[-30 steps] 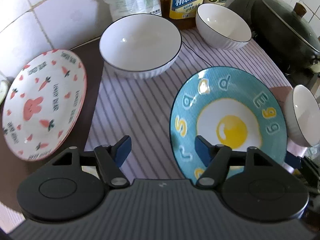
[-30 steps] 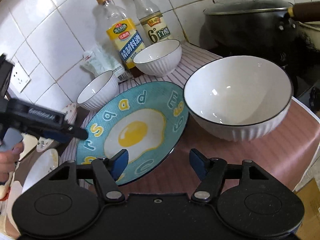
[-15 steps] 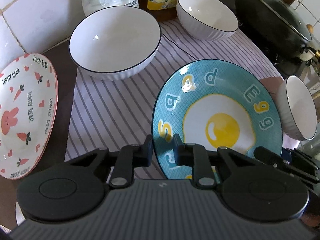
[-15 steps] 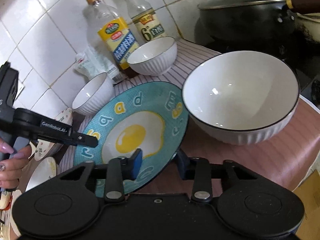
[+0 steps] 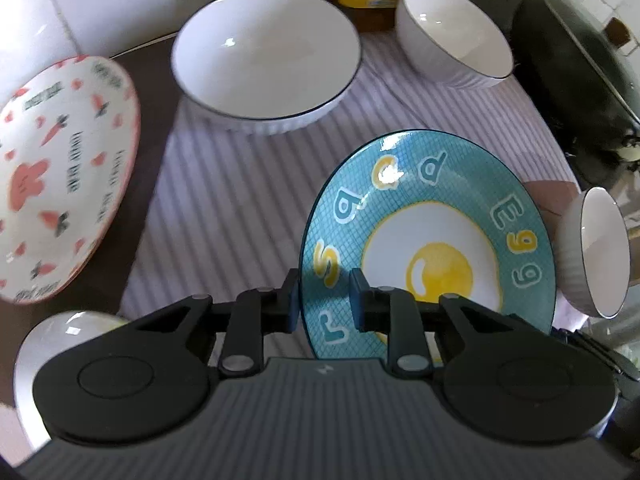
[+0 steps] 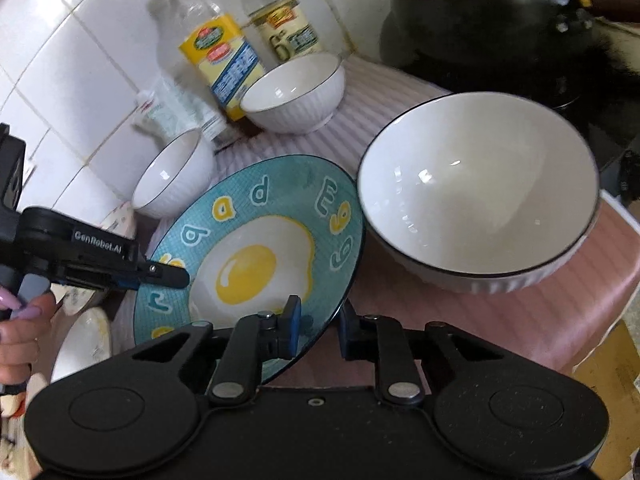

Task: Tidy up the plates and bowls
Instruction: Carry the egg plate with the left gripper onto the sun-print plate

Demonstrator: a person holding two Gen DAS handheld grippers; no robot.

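Note:
A blue egg-print plate is held at opposite rims by both grippers and tilts above the striped cloth. My left gripper is shut on its left rim. My right gripper is shut on the plate at its near rim; the left gripper shows there too. A large white bowl and a smaller one stand at the back. A third white bowl sits to the right. A rabbit-print plate lies at the left.
Two bottles and a bag stand against the tiled wall. A black lidded pot sits at the back right on the stove. Another small white dish lies at the lower left. The striped cloth covers the counter.
Both grippers closed from open onto the blue plate's rims, and the plate has tilted up off the cloth. The bowls have not moved.

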